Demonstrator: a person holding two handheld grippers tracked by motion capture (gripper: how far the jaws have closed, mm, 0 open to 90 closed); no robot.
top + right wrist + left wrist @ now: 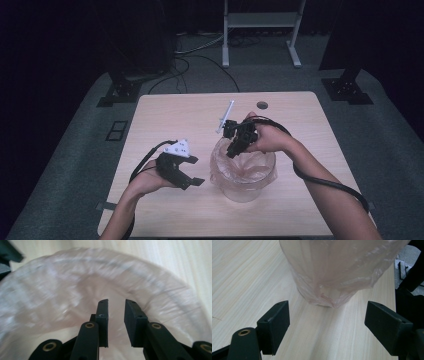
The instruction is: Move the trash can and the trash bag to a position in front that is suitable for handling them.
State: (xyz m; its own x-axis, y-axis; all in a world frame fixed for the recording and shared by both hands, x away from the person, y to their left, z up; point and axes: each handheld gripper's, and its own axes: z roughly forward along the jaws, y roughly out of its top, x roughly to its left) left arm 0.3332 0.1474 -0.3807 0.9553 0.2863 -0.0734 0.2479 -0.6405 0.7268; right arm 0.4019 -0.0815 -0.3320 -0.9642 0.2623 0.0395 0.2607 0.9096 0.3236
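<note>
R hand-held gripper (235, 145) over lined bin (243, 175)

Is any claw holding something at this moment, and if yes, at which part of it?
Nothing is held. The left claw stands wide open beside the bag-lined container, apart from it. The right claw hangs over the container's mouth, slightly open, with nothing between its jaws.

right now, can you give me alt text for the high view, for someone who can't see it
A person's right claw, jaws slightly apart, reaches over the mouth of a clear round container lined with a plastic bag on a light wooden table. The left claw waits open beside the container, apart from it. A white syringe-like tool lies behind.
</note>
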